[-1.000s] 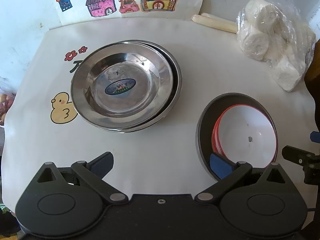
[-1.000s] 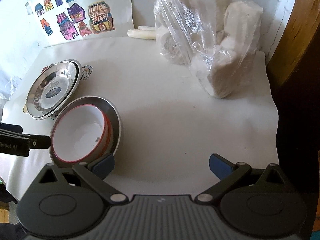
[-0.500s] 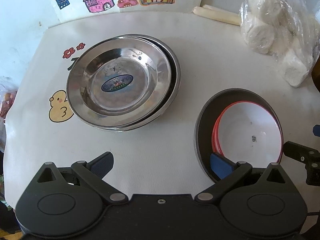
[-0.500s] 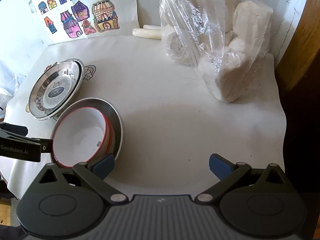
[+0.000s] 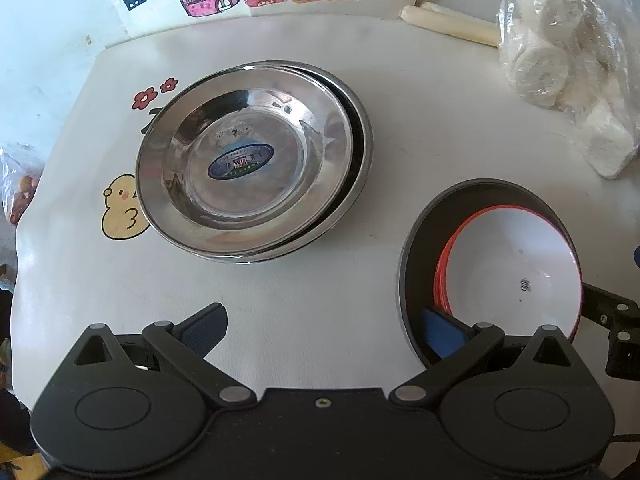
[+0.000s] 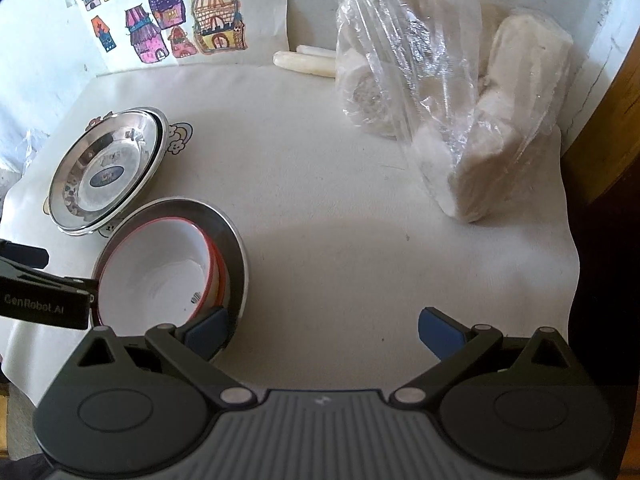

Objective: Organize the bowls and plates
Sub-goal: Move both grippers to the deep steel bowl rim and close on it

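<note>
Two stacked steel plates (image 5: 248,160) sit at the table's centre-left; they also show in the right wrist view (image 6: 106,170). A white bowl with a red rim (image 5: 512,268) is nested in a steel bowl (image 5: 420,240), to the plates' right; both show in the right wrist view, the white bowl (image 6: 156,276) and the steel bowl (image 6: 234,248). My left gripper (image 5: 324,330) is open and empty, its right fingertip over the steel bowl's near rim. My right gripper (image 6: 322,332) is open and empty, its left fingertip by the steel bowl's near rim.
A clear bag of white rolls (image 6: 448,120) lies at the back right. Two pale sticks (image 6: 304,60) lie by the wall under a drawing sheet (image 6: 168,20). The white table cover carries cartoon stickers (image 5: 120,212). A dark wooden edge (image 6: 612,120) stands at the right.
Both grippers have shifted slightly forward and tilted, so the plates and bowls sit a little lower in view. Both grippers stayed open and the dishes have not moved.
</note>
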